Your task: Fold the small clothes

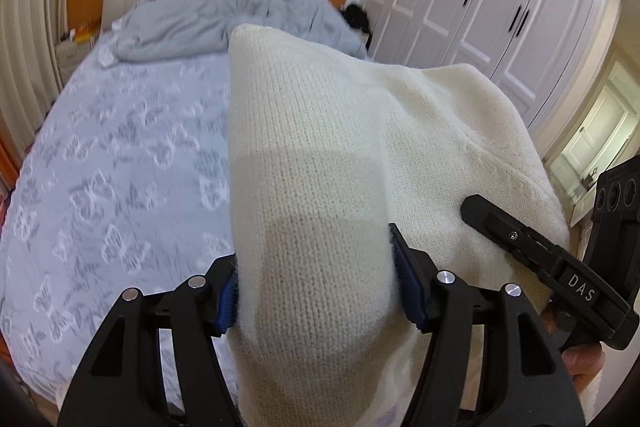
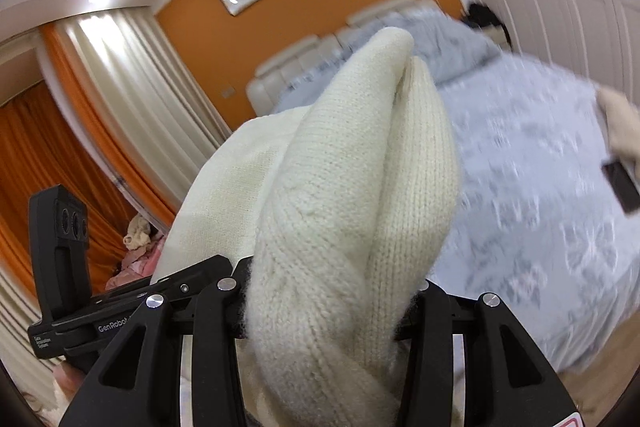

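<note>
Here the cream knitted woollen garment [image 1: 316, 155] is held aloft above the pale blue butterfly-patterned bedsheet [image 1: 120, 163], pinched by the left gripper [image 1: 316, 287] and the right gripper [image 2: 328, 303]. The 2 held ends should be kept level and lowered together.

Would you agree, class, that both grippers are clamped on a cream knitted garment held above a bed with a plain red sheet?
Not quite. The sheet is pale blue with a butterfly pattern, not plain red; the left wrist view shows it clearly. The rest holds: the left gripper and the right gripper each have their jaws closed on the cream knitted garment, held above the bed.
</note>
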`<move>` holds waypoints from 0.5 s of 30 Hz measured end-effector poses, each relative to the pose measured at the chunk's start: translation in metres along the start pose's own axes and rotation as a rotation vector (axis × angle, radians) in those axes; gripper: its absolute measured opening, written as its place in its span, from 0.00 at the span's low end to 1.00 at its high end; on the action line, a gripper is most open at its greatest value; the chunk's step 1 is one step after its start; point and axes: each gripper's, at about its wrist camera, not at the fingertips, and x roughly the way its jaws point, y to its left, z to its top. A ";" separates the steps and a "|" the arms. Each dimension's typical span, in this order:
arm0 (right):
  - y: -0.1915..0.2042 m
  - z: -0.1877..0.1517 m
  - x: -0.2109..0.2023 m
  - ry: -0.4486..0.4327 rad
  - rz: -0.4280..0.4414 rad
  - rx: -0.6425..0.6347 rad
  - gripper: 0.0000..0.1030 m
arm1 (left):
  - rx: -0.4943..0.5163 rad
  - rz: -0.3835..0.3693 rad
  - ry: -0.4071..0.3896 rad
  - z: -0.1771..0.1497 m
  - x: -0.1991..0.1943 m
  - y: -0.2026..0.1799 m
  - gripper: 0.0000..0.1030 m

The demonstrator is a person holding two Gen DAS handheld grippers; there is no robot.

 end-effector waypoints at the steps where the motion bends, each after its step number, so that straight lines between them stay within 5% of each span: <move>1: 0.008 0.004 -0.002 -0.014 0.013 -0.010 0.41 | 0.005 -0.002 -0.024 0.004 -0.008 0.001 0.59; 7: 0.059 0.022 0.019 -0.047 0.097 -0.073 0.41 | 0.029 0.028 -0.170 0.025 -0.064 0.027 0.60; 11: 0.070 0.010 0.069 0.005 0.136 -0.054 0.43 | 0.001 0.067 -0.180 0.029 -0.073 0.064 0.60; 14: 0.050 -0.021 0.138 0.131 0.149 0.036 0.56 | -0.044 0.121 -0.134 0.020 -0.054 0.105 0.63; 15: 0.039 -0.039 0.164 0.181 0.121 0.044 0.68 | -0.063 0.134 -0.115 0.015 -0.045 0.117 0.67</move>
